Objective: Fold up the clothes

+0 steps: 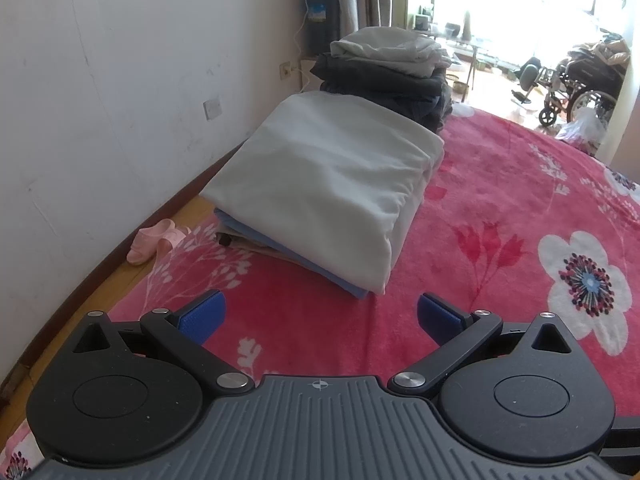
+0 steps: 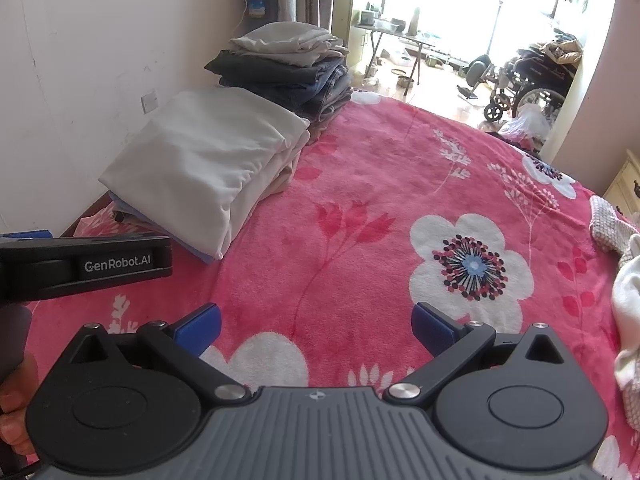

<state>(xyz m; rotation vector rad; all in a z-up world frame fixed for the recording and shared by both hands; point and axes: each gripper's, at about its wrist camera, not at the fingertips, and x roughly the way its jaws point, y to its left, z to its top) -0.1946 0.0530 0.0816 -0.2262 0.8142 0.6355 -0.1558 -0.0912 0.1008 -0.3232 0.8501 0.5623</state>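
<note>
A pink floral blanket [image 2: 360,208] fills most of both views, its bare middle empty of clothing. At the left centre of the frame lies the near stack of folded clothes [image 1: 328,184]: a pale grey-white garment on top, thin blue and beige layers under it. Its long axis runs from lower centre toward the upper middle, with the rounded fold edges facing right. Just behind it, higher in the frame, stands a taller pile [image 2: 288,68], dark jeans below and light grey pieces on top. At the right edge of the right wrist view, unfolded white and checked cloth [image 2: 624,264] lies bunched.

The left gripper [image 1: 320,316] hovers over the blanket just short of the near stack, its blue pads [image 1: 204,314] spread wide and holding nothing. The right gripper [image 2: 316,322] is likewise spread and empty over the blanket.

A pink slipper [image 1: 154,240] sits on the floor at left.
</note>
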